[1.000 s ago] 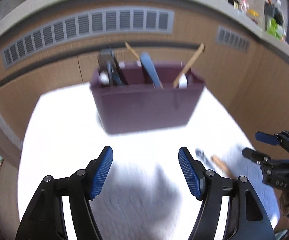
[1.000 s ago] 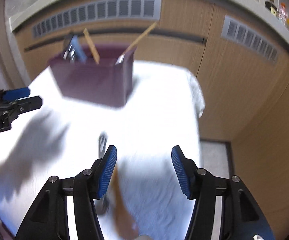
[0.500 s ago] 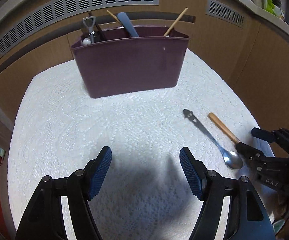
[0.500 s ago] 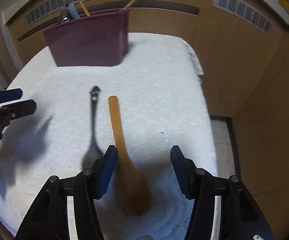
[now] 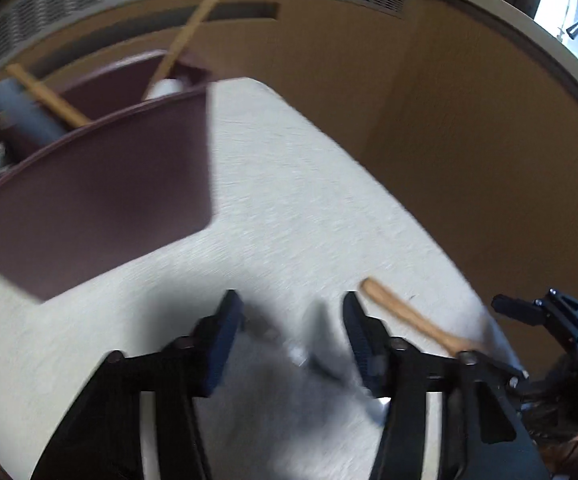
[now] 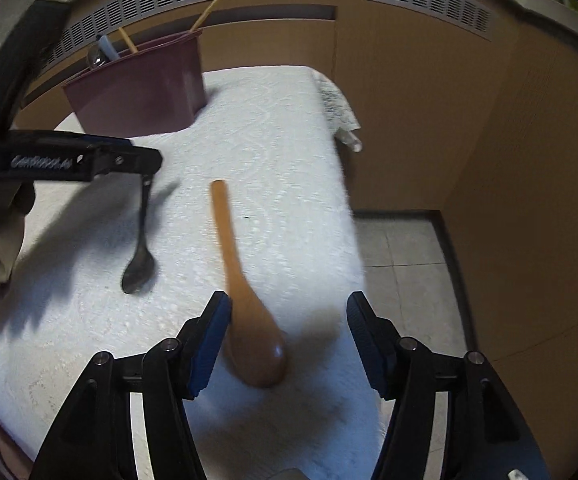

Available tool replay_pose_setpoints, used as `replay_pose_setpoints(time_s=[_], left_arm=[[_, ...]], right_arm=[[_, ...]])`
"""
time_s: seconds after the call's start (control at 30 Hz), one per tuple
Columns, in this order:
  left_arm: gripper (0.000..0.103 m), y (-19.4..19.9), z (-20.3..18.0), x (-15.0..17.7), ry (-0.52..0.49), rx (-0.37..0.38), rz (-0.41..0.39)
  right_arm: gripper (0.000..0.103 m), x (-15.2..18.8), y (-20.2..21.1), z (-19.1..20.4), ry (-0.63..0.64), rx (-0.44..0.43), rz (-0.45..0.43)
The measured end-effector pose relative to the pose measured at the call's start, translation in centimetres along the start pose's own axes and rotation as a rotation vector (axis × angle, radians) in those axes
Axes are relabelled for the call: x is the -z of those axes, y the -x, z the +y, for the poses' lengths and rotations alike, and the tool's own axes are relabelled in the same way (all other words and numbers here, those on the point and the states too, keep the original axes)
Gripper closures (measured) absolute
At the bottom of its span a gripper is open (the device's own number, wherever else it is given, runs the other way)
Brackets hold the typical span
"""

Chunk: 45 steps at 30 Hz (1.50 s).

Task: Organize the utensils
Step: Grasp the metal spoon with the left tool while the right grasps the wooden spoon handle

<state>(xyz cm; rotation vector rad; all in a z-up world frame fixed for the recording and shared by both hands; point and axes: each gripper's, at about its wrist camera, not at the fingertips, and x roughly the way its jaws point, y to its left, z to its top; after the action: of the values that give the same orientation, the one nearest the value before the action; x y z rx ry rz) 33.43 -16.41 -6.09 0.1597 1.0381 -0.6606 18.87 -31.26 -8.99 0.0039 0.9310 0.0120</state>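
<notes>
- The wooden spoon lies on the white lace cloth, in the lower middle of the right wrist view; its long axis runs up the frame, bowl at the bottom, handle tip pointing toward the upper middle.
- The right gripper has its jaws spread wide, nothing between them but the spoon's bowl, which lies just beside the left pad.
- The metal spoon sits left of the wooden one, roughly parallel, bowl low, handle end up under the tip of the left gripper.
- In the blurred left wrist view the left gripper's jaws stand apart around the metal spoon's handle; whether they touch it I cannot tell.
- The maroon utensil holder stands at the upper left, with sticks and handles leaning out.
</notes>
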Motion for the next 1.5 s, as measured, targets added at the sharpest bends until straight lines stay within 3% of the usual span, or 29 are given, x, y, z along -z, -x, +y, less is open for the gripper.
replay_pose_setpoints(time_s=[0.1,0.23,0.53,0.73,0.97,1.13,1.3,1.4,1.5], left_arm=[[0.074,-2.2,0.0,-1.5,-0.003,0.041,0.047],[0.078,-2.5,0.5,-1.1,-0.001,0.054,0.091],[0.078,3.7,1.4,7.7,-0.003,0.023,0.205],[0.071,6.3,-1.2,11.6,-0.066,0.028,0.236],[0.068,4.6,-6.2,7.0,-0.229,-0.019,0.097],[0.068,0.8,-4.2,3.5,-0.242,-0.045,0.143],[0.069,-0.7,-5.3,2.1,-0.241,-0.062,0.137],[0.073,-0.4,-5.8,2.5,-0.245,-0.105,0.093],[0.073,0.7,-6.0,6.0,-0.212,-0.114,0.068]], right_arm=[[0.042,0.4,0.6,-0.7,-0.016,0.025,-0.005],[0.042,0.6,1.2,-1.1,-0.018,0.034,-0.023],[0.042,0.5,1.5,-0.9,-0.019,-0.006,-0.046],[0.042,0.5,2.1,-0.6,-0.013,-0.017,-0.065],[0.042,0.9,4.1,-1.0,0.011,0.008,-0.117],[0.042,1.6,4.9,-2.5,-0.010,0.035,-0.133],[0.042,1.6,4.3,-3.3,-0.024,0.039,-0.130],[0.042,0.7,3.7,-2.5,0.014,0.028,-0.129],[0.042,-0.3,2.6,-1.1,0.082,-0.039,-0.085]])
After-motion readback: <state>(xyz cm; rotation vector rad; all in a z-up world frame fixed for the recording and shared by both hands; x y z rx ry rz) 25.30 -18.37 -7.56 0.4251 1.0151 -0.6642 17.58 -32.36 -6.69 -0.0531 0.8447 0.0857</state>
